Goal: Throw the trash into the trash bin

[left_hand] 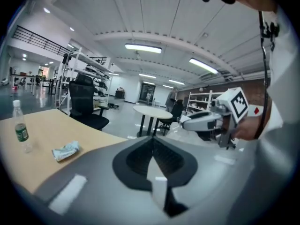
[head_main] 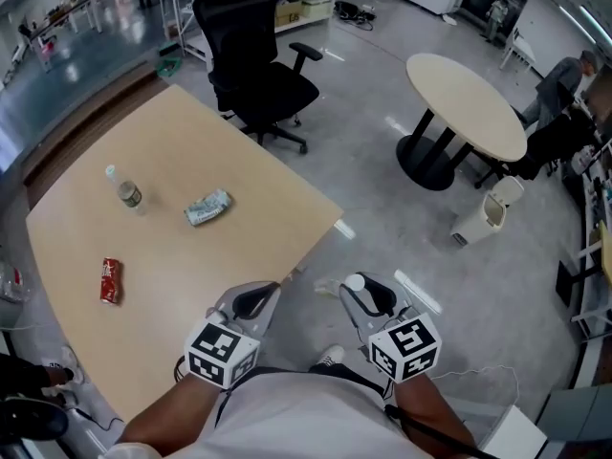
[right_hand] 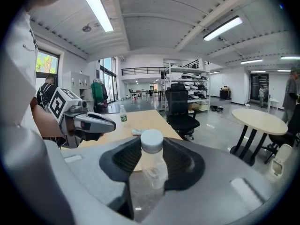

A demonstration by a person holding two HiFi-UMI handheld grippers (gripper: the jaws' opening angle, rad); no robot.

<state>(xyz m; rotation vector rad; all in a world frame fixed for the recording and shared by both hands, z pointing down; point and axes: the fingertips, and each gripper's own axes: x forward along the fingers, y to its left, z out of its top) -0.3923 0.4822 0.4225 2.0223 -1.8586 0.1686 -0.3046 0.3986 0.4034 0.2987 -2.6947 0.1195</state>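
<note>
Right tool [right_hand: 153, 150] grips a clear, white-capped bottle [right_hand: 151, 168]; left tool [left_hand: 153, 142] closed; white bin's [head_main: 484, 216] inside unseen.

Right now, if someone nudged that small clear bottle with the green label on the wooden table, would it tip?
Probably. The clear plastic bottle with the green label stands upright, tall and narrow, and seems nearly empty, so a sideways push likely topples it. Being round, it might then roll across the wooden table.
</note>
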